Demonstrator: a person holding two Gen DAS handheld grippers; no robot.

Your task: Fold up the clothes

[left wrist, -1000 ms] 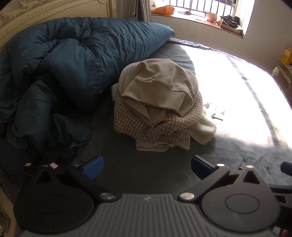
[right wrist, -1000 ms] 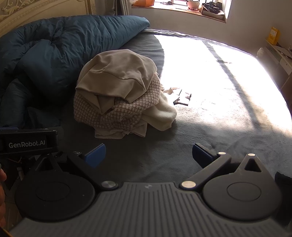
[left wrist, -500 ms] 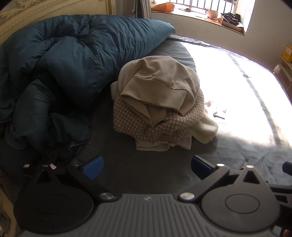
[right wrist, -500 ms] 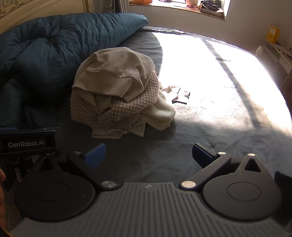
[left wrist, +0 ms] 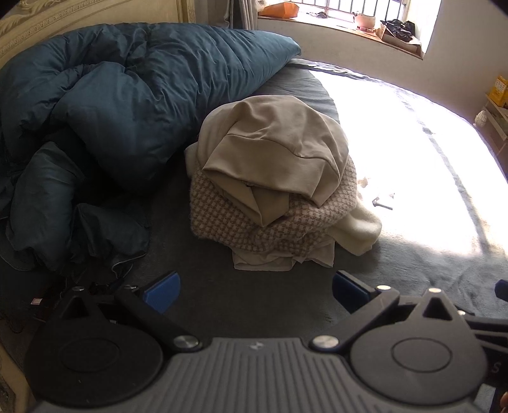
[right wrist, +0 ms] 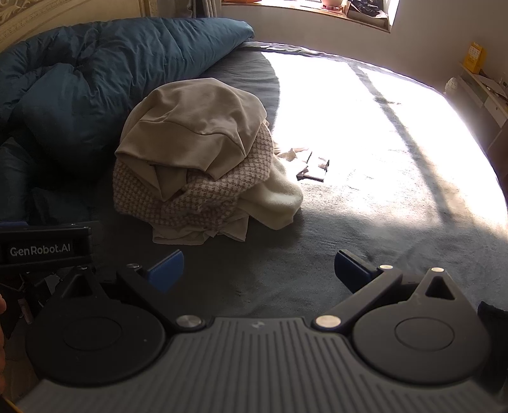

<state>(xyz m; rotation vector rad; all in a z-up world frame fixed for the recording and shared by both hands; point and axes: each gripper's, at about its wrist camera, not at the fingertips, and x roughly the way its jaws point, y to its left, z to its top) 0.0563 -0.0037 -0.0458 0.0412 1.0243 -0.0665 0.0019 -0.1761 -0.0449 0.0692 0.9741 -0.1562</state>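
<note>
A pile of clothes rests on the grey bed (left wrist: 241, 301) (right wrist: 349, 222). On top lies a beige garment (left wrist: 279, 149) (right wrist: 197, 127), under it a houndstooth knit (left wrist: 254, 222) (right wrist: 197, 197), then a cream fleece (left wrist: 358, 228) (right wrist: 276, 200) and a white piece at the bottom. My left gripper (left wrist: 255, 294) is open, held short of the pile with nothing between its blue pads. Likewise my right gripper (right wrist: 258, 271) is open and holds nothing, with the pile ahead and to its left. The left gripper's body (right wrist: 44, 249) shows at the right wrist view's left edge.
A dark blue duvet (left wrist: 133, 104) (right wrist: 95, 73) is bunched along the left, touching the pile. Small scraps and a dark object (right wrist: 312, 165) (left wrist: 381, 200) lie in the sunlit patch right of the pile. A windowsill (left wrist: 349, 22) runs behind; shelves (right wrist: 482, 92) stand right.
Both views have shifted slightly: the pile sits a little higher and closer in frame. Both grippers stay open and hold nothing.
</note>
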